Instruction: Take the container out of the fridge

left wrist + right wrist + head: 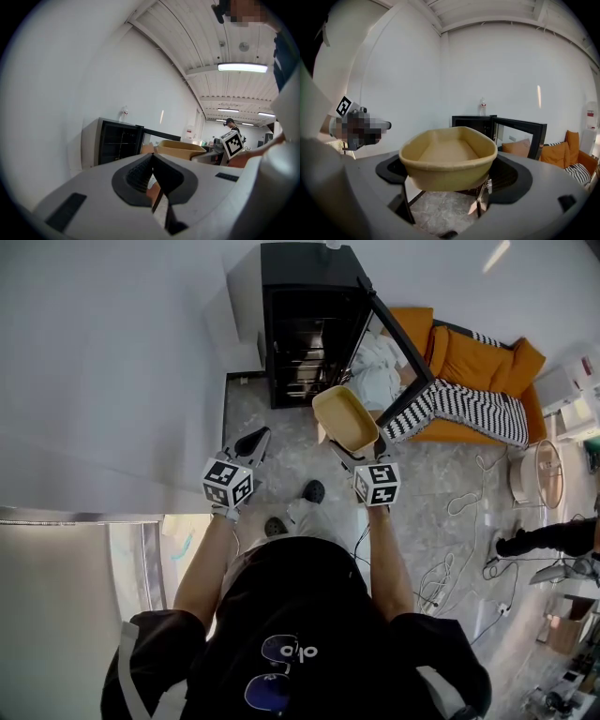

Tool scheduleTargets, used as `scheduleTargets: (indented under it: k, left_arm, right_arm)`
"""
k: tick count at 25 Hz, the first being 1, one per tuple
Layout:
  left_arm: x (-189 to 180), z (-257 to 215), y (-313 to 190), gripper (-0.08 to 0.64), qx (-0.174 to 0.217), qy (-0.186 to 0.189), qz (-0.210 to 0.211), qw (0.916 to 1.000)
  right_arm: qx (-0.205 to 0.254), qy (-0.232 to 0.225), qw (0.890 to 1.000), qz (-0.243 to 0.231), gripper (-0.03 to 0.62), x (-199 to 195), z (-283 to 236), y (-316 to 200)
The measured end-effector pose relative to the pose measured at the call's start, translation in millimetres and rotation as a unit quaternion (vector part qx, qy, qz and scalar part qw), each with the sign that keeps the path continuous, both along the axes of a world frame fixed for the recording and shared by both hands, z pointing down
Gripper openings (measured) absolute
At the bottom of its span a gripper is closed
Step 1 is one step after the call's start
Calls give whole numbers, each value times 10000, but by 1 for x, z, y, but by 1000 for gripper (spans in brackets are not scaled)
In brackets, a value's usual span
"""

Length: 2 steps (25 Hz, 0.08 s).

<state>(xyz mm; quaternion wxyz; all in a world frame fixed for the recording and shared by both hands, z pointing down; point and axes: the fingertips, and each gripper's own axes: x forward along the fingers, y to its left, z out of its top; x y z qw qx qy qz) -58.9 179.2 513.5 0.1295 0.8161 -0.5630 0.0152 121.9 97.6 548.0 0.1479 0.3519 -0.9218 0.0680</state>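
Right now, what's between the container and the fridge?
Only bare floor, per the head view. The container is clamped in the right gripper, outside the open fridge.

The grey speckled floor [441, 474] carries a black fridge [300, 334] with its door open, an orange sofa [473, 357] just beside it, and loose white cables [439, 570].

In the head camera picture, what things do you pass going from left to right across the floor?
left tool → container → orange sofa
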Motion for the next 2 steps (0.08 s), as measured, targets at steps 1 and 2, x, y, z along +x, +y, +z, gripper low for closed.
scheduleTargets:
  k: [1, 2]
  left_arm:
    - [1, 0, -1, -2, -5, 6, -5, 10000]
    - [2, 0, -1, -2, -9, 12, -10, 10000]
  right_arm:
    - [-3, 3, 10000, -1, 523, 1, 0, -1]
    - [-7, 6, 10000, -2, 523, 2, -1, -2]
